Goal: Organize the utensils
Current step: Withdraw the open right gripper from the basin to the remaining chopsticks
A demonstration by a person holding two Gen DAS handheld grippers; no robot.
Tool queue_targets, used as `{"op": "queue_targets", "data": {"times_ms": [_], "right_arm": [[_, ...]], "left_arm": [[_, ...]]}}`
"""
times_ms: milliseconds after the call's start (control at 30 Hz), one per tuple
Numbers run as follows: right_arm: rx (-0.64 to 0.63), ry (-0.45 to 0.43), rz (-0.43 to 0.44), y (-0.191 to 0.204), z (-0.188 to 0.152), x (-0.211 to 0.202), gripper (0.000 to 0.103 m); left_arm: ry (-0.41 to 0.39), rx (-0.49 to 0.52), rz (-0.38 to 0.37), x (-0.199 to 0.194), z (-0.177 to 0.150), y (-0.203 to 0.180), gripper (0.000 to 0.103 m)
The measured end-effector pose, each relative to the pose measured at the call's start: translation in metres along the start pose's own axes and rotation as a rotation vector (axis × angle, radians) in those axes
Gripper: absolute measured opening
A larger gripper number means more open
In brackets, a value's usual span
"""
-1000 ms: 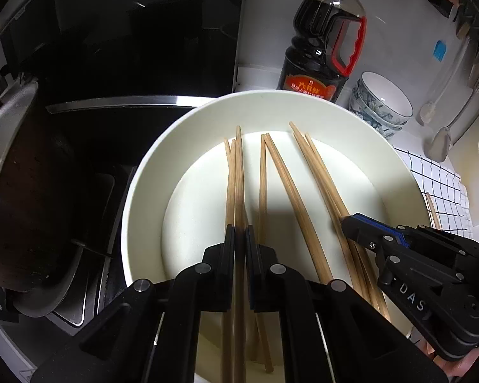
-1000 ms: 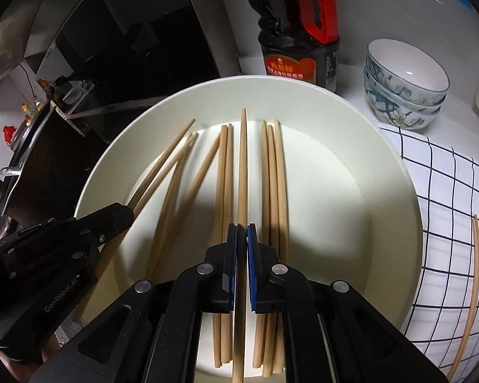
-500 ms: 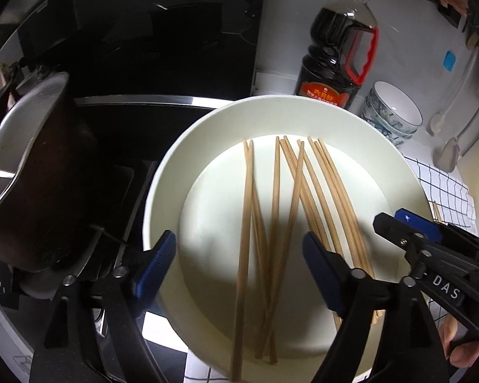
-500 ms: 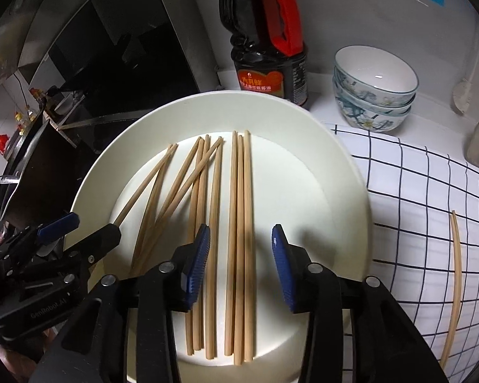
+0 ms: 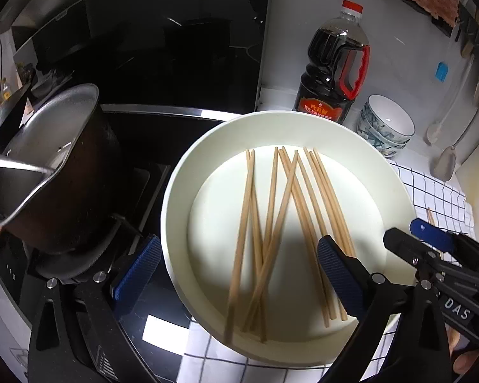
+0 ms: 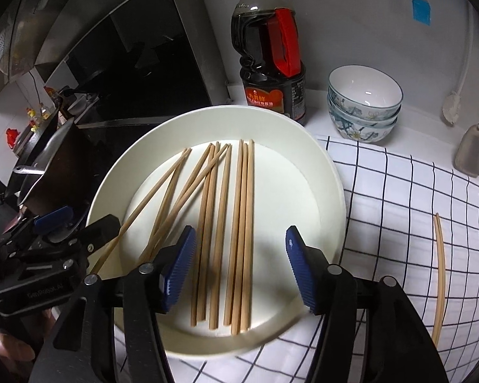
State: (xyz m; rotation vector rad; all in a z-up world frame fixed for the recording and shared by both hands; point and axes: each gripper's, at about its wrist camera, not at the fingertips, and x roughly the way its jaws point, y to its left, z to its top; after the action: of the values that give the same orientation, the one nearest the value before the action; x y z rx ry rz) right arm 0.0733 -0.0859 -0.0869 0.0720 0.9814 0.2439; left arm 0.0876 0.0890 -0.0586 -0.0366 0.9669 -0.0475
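Several wooden chopsticks [image 5: 271, 198] [image 6: 244, 210] lie loose on a round white plate [image 5: 182, 175] [image 6: 329, 175], some crossing, three parallel on the right side. My left gripper [image 5: 238, 274] hovers over the plate's near left edge, its jaws opening wide with nothing pressed between the blue pads. My right gripper [image 6: 241, 268] hangs above the parallel sticks, its jaws opening too, and the sticks lie untouched below the gap. Each gripper shows in the other's view, the right gripper [image 5: 412, 234] and the left gripper [image 6: 76, 220]. A loose chopstick pair [image 6: 439, 271] rests on the checked cloth.
A dark soy sauce bottle [image 5: 333, 73] [image 6: 271, 60] stands behind the plate, and stacked patterned bowls [image 6: 364, 102] beside it. A metal pot [image 5: 48, 172] sits on the black stove at left. The checked cloth [image 6: 399, 207] covers the counter right. A spatula [image 6: 471, 153] hangs on the wall.
Each gripper was shut on a chopstick a second ago. Both have let go, spread their jaws and drawn up and back, and the released sticks now lie on the plate.
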Motion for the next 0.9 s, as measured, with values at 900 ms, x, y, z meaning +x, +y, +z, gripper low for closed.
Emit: {"op": "queue_targets", "data": {"times_ms": [900], "right_arm": [[0.135,-0.057,-0.205,-0.131,-0.097,-0.095,0.068]], "left_arm": [[0.002,0.160,-0.080,-0.032,-0.049,-0.139,0.096]]}}
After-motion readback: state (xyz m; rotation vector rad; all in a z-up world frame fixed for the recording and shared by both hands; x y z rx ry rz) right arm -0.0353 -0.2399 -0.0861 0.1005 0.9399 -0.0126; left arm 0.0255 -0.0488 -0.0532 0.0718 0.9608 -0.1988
